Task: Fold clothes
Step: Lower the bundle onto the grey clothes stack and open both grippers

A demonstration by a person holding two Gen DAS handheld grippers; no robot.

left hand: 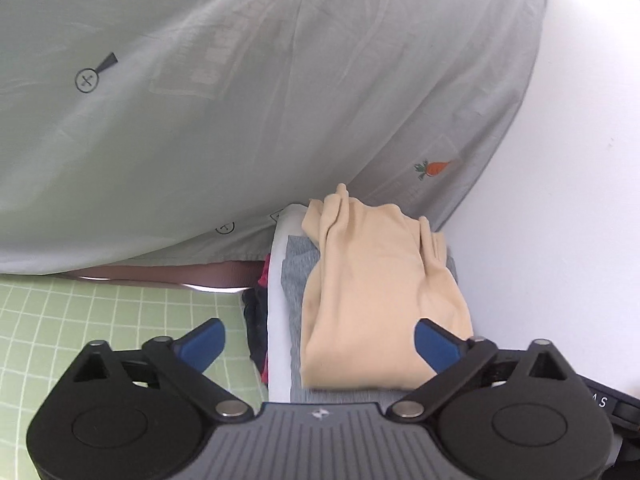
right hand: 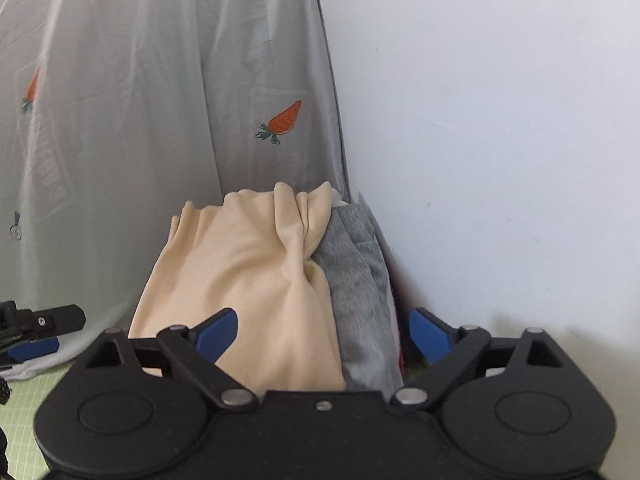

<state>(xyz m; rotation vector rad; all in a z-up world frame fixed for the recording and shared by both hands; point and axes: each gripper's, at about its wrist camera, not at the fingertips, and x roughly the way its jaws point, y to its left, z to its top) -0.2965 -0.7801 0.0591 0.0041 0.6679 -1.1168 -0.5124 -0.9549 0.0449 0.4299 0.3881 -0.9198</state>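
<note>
Right wrist: smooth beige garment, folded.

A beige garment tops a heathered grey one, beside a pale grey carrot-print sheet and green grid mat.

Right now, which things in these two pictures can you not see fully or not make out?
- Dark and red clothes, left wrist view: mostly hidden under the white and grey layers.
- Grey garment, right wrist view: partly covered by the beige garment.
- Printed text on the sheet, left wrist view: too faint to read.
- Left tongs, right wrist view: cut off by the edge.
</note>
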